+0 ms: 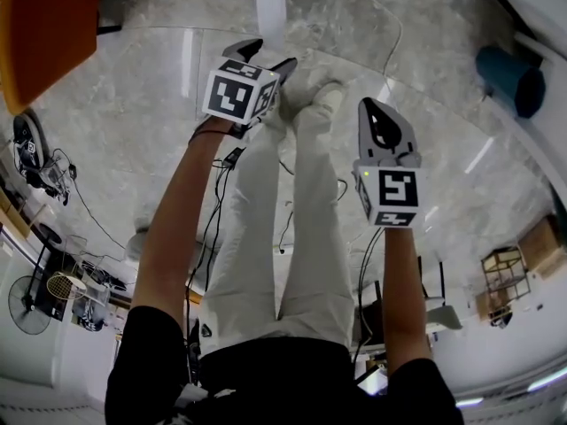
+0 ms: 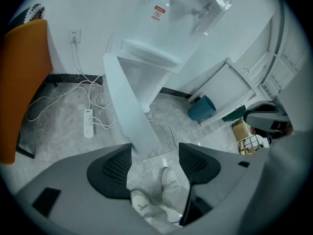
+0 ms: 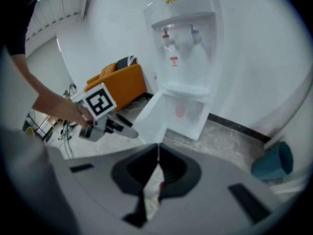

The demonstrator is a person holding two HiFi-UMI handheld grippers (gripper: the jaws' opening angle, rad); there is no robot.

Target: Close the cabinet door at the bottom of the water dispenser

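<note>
The white water dispenser (image 3: 183,33) stands against the wall, and its bottom cabinet (image 3: 190,112) is open. The cabinet door (image 3: 150,115) swings out to the left; in the left gripper view the door (image 2: 128,102) stands edge-on just beyond the jaws. My left gripper (image 2: 155,153) is open with only floor and shoes showing between its pads. In the right gripper view the left gripper (image 3: 128,131) hovers close beside the door's outer face; I cannot tell whether it touches. My right gripper (image 3: 157,150) is shut on nothing and held back from the dispenser. From the head, the left gripper (image 1: 264,57) is ahead of the right gripper (image 1: 378,113).
An orange chair (image 2: 19,82) stands left of the dispenser. A white power strip (image 2: 88,123) and cables lie on the marble floor. A teal bin (image 2: 201,107) sits to the right by a white panel. My shoes (image 2: 170,177) are just short of the door.
</note>
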